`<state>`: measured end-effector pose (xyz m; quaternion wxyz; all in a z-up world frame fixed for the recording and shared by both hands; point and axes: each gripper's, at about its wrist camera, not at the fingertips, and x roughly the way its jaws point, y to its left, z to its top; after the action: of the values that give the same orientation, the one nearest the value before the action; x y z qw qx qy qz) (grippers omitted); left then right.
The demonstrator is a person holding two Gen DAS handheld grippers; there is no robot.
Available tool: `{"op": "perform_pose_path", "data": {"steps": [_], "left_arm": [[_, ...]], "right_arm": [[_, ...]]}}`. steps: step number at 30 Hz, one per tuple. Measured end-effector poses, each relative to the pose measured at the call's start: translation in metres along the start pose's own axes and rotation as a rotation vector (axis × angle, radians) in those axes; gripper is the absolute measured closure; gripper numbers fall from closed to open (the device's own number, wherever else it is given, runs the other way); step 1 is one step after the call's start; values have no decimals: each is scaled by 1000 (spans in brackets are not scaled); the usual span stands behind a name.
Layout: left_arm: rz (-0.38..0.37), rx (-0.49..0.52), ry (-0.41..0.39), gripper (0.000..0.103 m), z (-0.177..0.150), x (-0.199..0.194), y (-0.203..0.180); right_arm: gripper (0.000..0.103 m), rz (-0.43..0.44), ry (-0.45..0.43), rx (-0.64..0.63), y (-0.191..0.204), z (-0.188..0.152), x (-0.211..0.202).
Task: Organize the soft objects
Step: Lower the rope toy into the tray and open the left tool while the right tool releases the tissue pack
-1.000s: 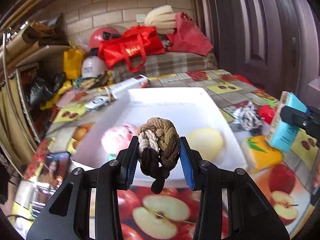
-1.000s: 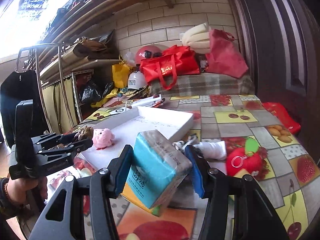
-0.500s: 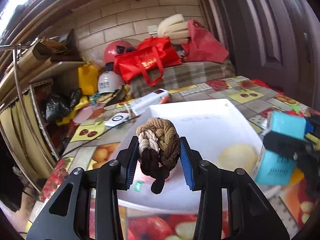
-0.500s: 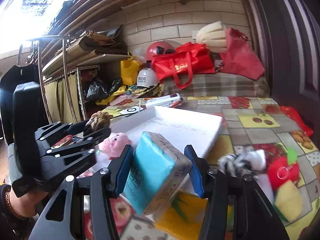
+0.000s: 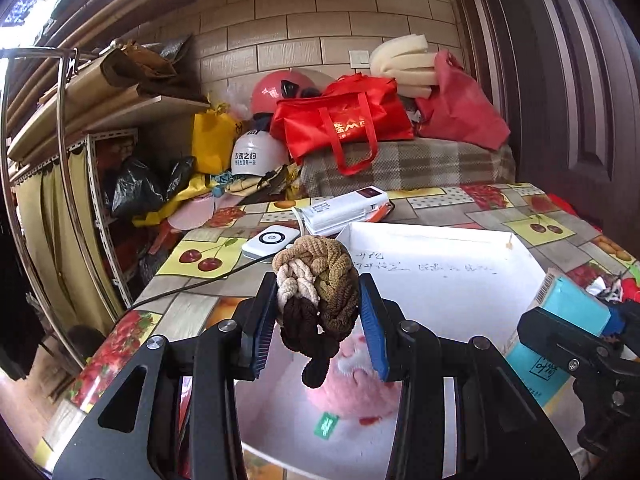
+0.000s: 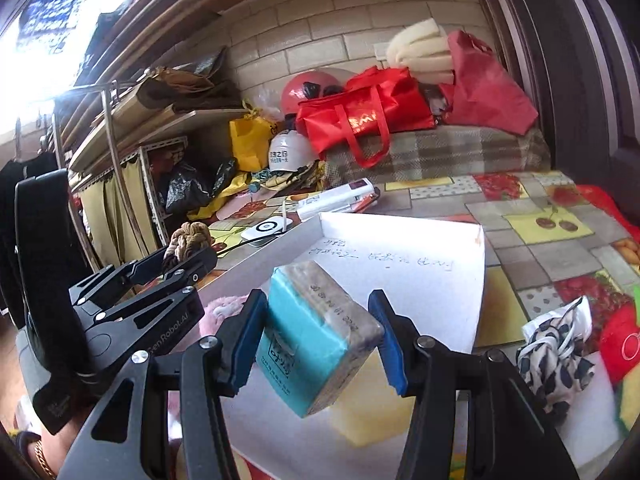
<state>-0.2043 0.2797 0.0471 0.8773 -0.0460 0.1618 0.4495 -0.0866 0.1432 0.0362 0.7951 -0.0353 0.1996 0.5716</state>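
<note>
Brown braided rope knot (image 5: pixel 316 280) pinched in left tool (image 5: pixel 318 320); teal tissue pack (image 6: pixel 316 336) pinched in right tool (image 6: pixel 320 344), both above white tray (image 6: pixel 440 280).

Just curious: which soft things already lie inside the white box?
The pink plush toy and the yellow sponge lie in the white box; the others are gripped or outside.

Red bag (image 5: pixel 344 120), helmets (image 5: pixel 256 156) behind fruit-print tbl (image 5: pixel 532 208).

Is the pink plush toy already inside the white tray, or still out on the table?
Inside. The pink plush toy lies on the white tray floor, below the left gripper.
</note>
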Motion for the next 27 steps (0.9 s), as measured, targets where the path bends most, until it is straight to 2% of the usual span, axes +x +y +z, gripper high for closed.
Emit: {"op": "perform_pose_path", "data": {"steps": [6,7,8,10,12,13,18,27], "left_arm": [[-24,32,25,63,5,17,-8],[-33,43,32,59,5,18,-11],[-46,56,38,54,5,19,-14],[-39,61,30,20,5,17,-15],[-30,34,6,4,6,13,-11],[-27,20,-6,0,6,10,-8],[-4,0,-15,0,6,9,-5],[20,-38,-34,0,5,6,2]], "right_arm": [[50,14,51,83,-16,2,13],[46,5,50,82,-15,2,13],[27,-10,41,79,-14,2,11],[17,-28,1,81,-14,1,3],[17,-22,-25,82,-15,2,-2],[16,-25,-34,83,-15,2,-4],[16,-36,-76,80,-14,3,-11],[15,-32,-92,86,-17,3,-15]]}}
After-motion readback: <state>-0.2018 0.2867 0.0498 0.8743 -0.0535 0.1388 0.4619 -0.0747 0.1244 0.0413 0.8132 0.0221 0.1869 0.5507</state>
